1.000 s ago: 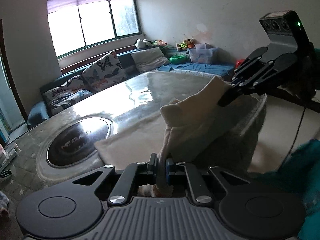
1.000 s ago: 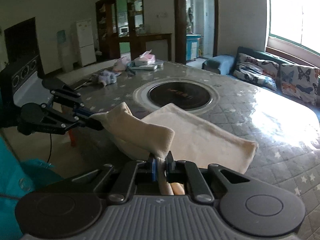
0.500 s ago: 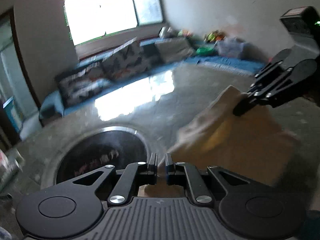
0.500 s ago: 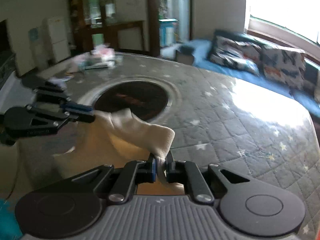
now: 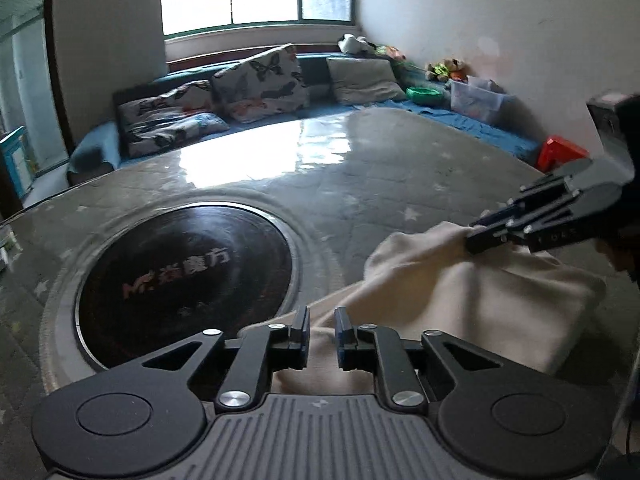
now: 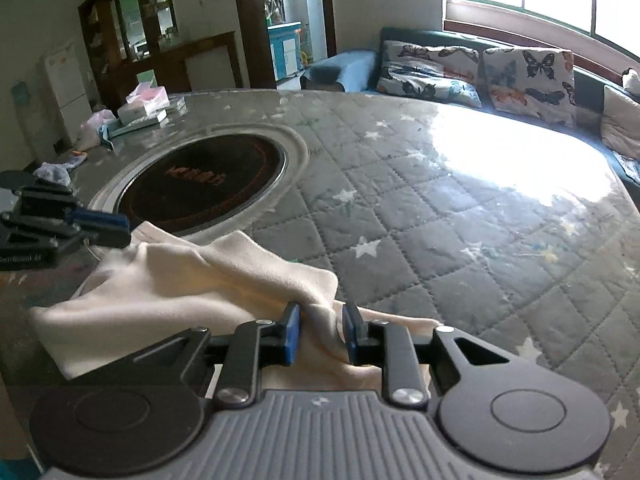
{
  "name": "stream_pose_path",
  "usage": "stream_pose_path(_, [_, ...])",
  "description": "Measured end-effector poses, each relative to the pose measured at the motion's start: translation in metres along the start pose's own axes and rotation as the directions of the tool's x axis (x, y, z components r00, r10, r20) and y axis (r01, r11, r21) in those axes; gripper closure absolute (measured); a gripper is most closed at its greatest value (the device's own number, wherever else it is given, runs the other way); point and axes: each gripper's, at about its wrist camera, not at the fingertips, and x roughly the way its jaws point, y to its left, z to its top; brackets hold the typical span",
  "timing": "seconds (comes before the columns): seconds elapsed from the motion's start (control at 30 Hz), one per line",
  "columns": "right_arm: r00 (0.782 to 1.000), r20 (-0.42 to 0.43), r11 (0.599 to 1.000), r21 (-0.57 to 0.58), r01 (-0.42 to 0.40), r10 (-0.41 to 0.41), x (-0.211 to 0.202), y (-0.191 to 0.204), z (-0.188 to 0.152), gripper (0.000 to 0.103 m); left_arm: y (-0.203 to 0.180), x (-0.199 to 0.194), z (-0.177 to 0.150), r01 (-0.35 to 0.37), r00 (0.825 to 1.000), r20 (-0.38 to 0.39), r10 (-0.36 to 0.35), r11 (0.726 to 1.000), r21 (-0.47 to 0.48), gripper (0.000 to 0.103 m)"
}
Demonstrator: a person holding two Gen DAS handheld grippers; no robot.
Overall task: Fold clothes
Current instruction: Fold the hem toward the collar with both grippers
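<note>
Both tongs, left (image 5: 321, 334) and right (image 6: 320, 330), are opening, cream cloth (image 6: 192, 280) loose between their pads. It lies folded and rumpled on the quilted surface (image 6: 420, 220) beside a black disc (image 5: 184, 272) whose lettering begins "M".

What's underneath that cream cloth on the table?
The cream cloth lies on the grey quilted star-print table cover, its far edge lapping the rim of the round black hotplate. Whatever lies directly beneath its folds is hidden.

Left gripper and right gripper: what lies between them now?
Only the cream garment spans from the left gripper to the right gripper, sagging onto the quilted table; the right wrist view shows it. Both jaws are opening.
</note>
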Motion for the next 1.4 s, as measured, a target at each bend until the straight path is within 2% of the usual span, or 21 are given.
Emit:
stream_pose_path(0.03, [1.0,0.001,1.0,0.001,-0.008,0.008,-0.002,-0.001,0.001,0.079,-0.002,0.004,0.0,-0.006,1.0,-0.013,0.006,1.0,0.007,0.084])
stream_pose_path(0.07, [1.0,0.003,1.0,0.001,-0.011,0.011,-0.003,-0.001,0.001,0.077,-0.006,0.011,0.001,-0.017,0.999,-0.028,0.017,1.0,0.012,0.078])
stream_pose_path(0.1, [1.0,0.007,1.0,0.001,-0.009,0.009,-0.004,0.0,0.002,0.076,-0.006,0.014,0.0,-0.018,0.999,-0.038,0.019,1.0,0.011,0.065])
stream_pose_path(0.17, [1.0,0.014,1.0,0.003,-0.013,0.013,-0.007,0.002,0.003,0.075,-0.007,0.019,0.0,-0.01,0.999,-0.05,0.01,1.0,0.016,0.057])
stream_pose_path(0.23, [1.0,0.022,1.0,-0.003,-0.014,0.014,-0.01,0.007,0.003,0.074,-0.009,0.022,-0.001,0.004,0.998,-0.059,-0.002,1.0,0.025,0.059])
stream_pose_path(0.3, [0.999,0.032,1.0,-0.014,-0.011,0.011,-0.014,0.012,0.002,0.071,-0.012,0.023,-0.001,0.015,0.998,-0.063,-0.013,0.999,0.038,0.076])
stream_pose_path(0.33, [0.999,0.037,1.0,-0.021,-0.009,0.01,-0.016,0.015,0.001,0.069,-0.014,0.023,-0.002,0.016,0.998,-0.06,-0.013,0.999,0.046,0.079])
stream_pose_path(0.37, [0.999,0.044,0.999,-0.033,-0.006,0.008,-0.018,0.019,0.0,0.066,-0.015,0.023,-0.002,0.01,0.998,-0.056,-0.007,0.999,0.053,0.088])
stream_pose_path(0.4, [0.999,0.051,0.999,-0.045,-0.004,0.006,-0.021,0.023,0.0,0.066,-0.015,0.023,-0.003,0.003,0.999,-0.052,0.0,0.998,0.058,0.093])
stream_pose_path(0.47, [0.998,0.063,0.997,-0.071,-0.005,0.009,-0.025,0.031,-0.003,0.065,-0.015,0.018,-0.002,-0.034,0.999,-0.03,0.037,0.997,0.068,0.096])
stream_pose_path(0.63, [0.996,0.086,0.987,-0.16,0.0,0.014,-0.036,0.054,-0.014,0.065,-0.02,-0.003,0.006,-0.154,0.986,0.082,0.147,0.984,0.093,0.096])
stream_pose_path(0.73, [0.995,0.1,0.98,-0.191,0.047,-0.029,-0.033,0.059,-0.019,0.065,-0.021,0.011,-0.001,-0.174,0.984,0.043,0.17,0.979,0.104,0.096])
stream_pose_path(0.83, [0.993,0.111,0.99,-0.129,0.062,-0.047,-0.031,0.051,-0.015,0.065,-0.02,0.023,-0.007,-0.185,0.983,0.002,0.185,0.978,0.093,0.095])
stream_pose_path(0.93, [0.995,0.104,0.997,-0.076,0.018,-0.01,-0.033,0.044,-0.007,0.067,-0.014,0.023,-0.002,-0.178,0.984,-0.012,0.178,0.984,0.021,0.089])
stream_pose_path(0.97, [0.995,0.099,0.998,-0.069,0.01,-0.003,-0.031,0.042,-0.005,0.068,-0.014,0.02,0.001,-0.175,0.985,-0.002,0.175,0.984,0.011,0.089])
stream_pose_path(1.03, [0.996,0.089,0.998,-0.055,-0.006,0.011,-0.028,0.038,0.001,0.077,-0.015,0.013,0.008,-0.167,0.986,0.018,0.167,0.986,-0.008,0.089])
stream_pose_path(1.17, [0.998,0.062,1.0,0.016,-0.015,0.014,-0.012,0.023,0.008,0.083,-0.025,0.014,0.021,-0.042,0.999,0.02,0.042,0.999,-0.031,0.09])
stream_pose_path(1.27, [1.0,0.031,0.998,0.055,0.001,-0.003,0.003,0.015,0.011,0.085,-0.038,0.032,0.029,0.029,0.999,-0.015,-0.029,0.999,-0.021,0.09])
stream_pose_path(1.4, [0.998,0.039,0.995,0.089,0.039,-0.042,0.01,0.006,0.01,0.085,-0.046,0.054,0.032,0.034,0.998,-0.055,-0.036,0.999,-0.026,0.09])
